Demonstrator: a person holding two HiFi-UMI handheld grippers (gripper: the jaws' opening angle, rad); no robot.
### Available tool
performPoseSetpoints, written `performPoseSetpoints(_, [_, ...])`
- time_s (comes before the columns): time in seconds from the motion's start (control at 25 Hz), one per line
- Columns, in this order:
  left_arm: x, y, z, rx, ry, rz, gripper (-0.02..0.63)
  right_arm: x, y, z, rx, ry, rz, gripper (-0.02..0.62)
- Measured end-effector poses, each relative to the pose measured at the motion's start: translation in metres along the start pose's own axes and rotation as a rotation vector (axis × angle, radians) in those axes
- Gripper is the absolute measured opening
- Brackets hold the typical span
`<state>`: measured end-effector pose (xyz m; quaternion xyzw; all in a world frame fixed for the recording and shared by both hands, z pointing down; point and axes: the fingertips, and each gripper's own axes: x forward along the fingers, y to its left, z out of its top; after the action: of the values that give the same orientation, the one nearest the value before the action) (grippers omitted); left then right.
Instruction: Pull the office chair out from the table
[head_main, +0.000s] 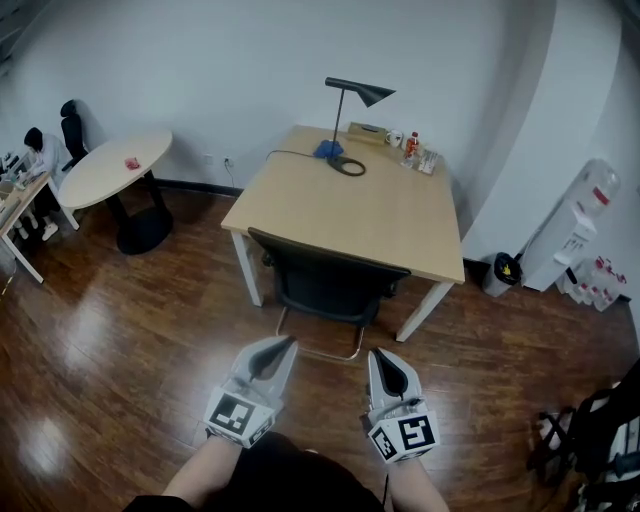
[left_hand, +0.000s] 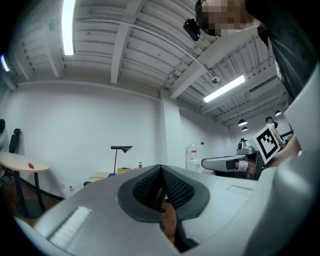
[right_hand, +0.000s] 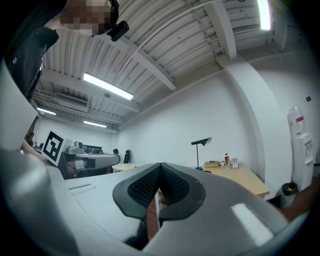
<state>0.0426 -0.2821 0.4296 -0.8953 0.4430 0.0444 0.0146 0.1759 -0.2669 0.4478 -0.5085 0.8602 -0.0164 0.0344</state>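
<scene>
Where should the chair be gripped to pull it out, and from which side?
Probably grip the chair by the top edge of its backrest, coming from the near, open-floor side. Its seat is tucked under the table, and the backrest faces the person with its top rim exposed.

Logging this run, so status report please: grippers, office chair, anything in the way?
Left gripper and right gripper both shut, empty, short of the office chair. Chair tucked under the table, untouched. Nothing between grippers and chair.
</scene>
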Motion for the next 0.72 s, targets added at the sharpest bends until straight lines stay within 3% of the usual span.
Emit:
performPoseSetpoints(0.28, [0.054, 0.040, -0.013, 0.020, 0.008, -0.033, 0.002, 0.064, -0.017, -0.014, -0.034, 0.051, 0.044, 0.018])
performPoseSetpoints(0.44, [0.094, 0.063, -0.023, 0.100, 0.036, -0.105, 0.002, 0.111, -0.029, -0.019, -0.100, 0.095, 0.060, 0.041])
performPoseSetpoints(0.52, [0.119, 0.073, -0.031, 0.167, 0.082, -0.177, 0.002, 0.137, -0.039, -0.022, -0.143, 0.136, 0.065, 0.069])
performPoseSetpoints(0.72, [0.173, 0.086, -0.068, 0.330, 0.296, -0.453, 0.008, 0.194, -0.055, -0.052, -0.314, 0.310, 0.125, 0.187])
